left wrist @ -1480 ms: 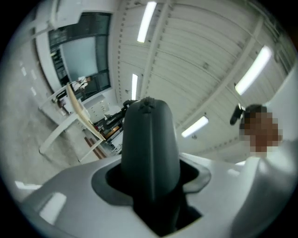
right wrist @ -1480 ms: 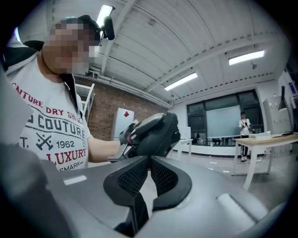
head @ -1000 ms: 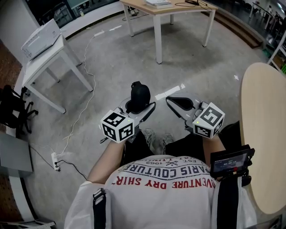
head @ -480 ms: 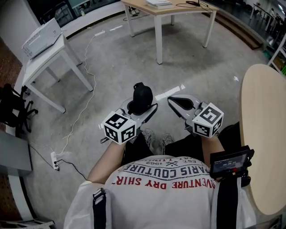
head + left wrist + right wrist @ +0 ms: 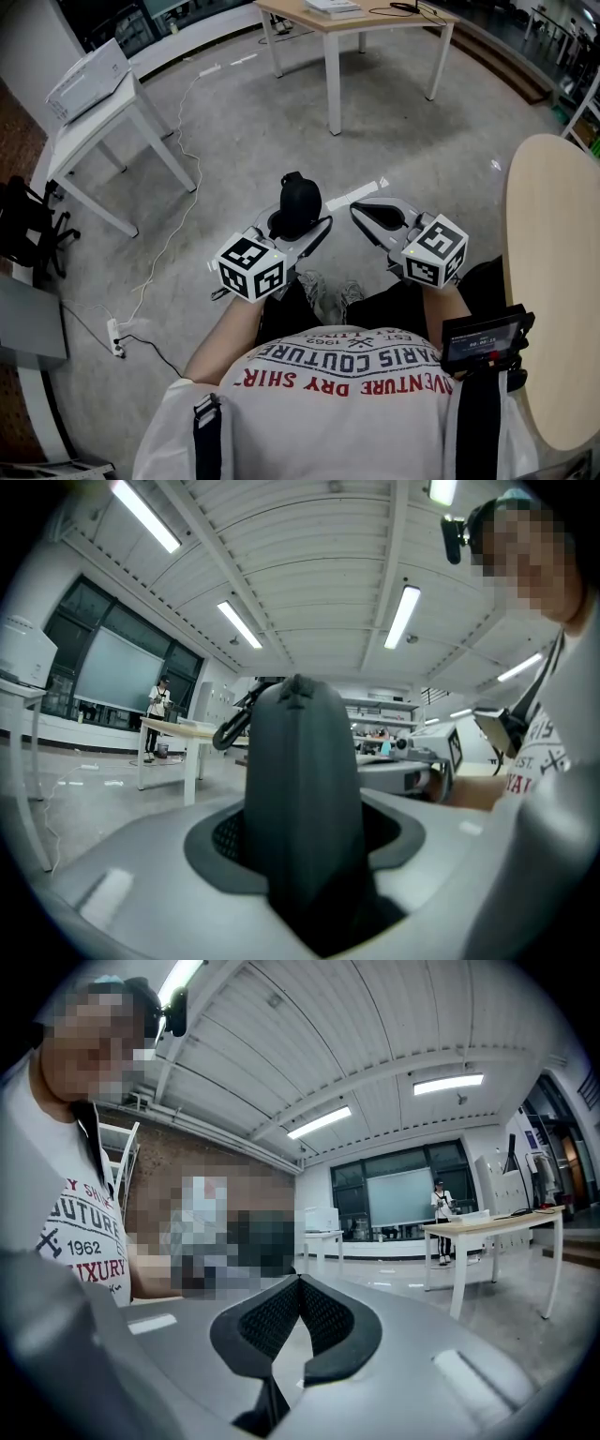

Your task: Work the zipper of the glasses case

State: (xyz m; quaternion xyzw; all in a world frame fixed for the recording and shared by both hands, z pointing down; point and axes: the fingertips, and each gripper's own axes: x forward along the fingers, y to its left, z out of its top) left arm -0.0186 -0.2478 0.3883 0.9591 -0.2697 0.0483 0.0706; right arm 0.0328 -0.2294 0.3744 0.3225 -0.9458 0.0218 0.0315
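Hold the case (image 5: 296,202) firm and upright in the left gripper (image 5: 300,225), which is clamped on its lower half. Bring over the right gripper (image 5: 367,212), pressed shut on nothing at 3 o'clock of the case and just apart from it. Part those jaws first, then pinch only the pull and draw along the seam, not away from it. Brace against the tug to avoid twisting the case loose.

Cannot make out zipper, pull or seam: too dark in the head view, too close in the left gripper view, out of frame in the right gripper view. Cannot see the case's bottom end, buried between the left jaws.
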